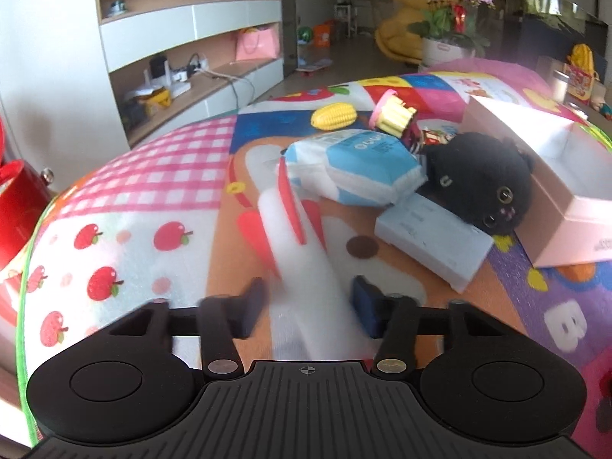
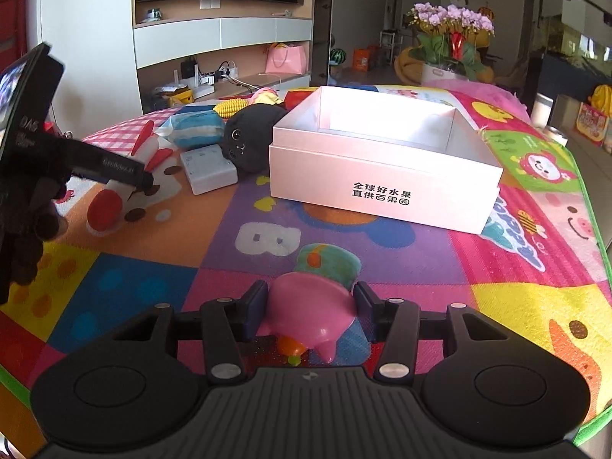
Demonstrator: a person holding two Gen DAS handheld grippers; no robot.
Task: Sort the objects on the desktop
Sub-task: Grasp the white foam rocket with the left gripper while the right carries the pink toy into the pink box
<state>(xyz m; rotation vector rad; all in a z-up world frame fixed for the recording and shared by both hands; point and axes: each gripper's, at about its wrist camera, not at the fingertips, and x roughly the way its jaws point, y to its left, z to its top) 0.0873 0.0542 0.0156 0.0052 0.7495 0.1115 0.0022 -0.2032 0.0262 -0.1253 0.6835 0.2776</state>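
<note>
My left gripper (image 1: 306, 306) fingers clench the white foam toy (image 1: 302, 264) (blurred); my right gripper (image 2: 310, 308) grips a pink plastic toy (image 2: 311, 311) near the pink box (image 2: 382, 187).

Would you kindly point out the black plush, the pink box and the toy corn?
black plush (image 1: 485, 176), left wrist view, middle of its body
pink box (image 2: 382, 191), right wrist view, printed front wall
toy corn (image 1: 332, 114), left wrist view, middle of the cob

black plush (image 1: 482, 179), pink box (image 2: 382, 176), yellow corn (image 1: 333, 114)
</note>
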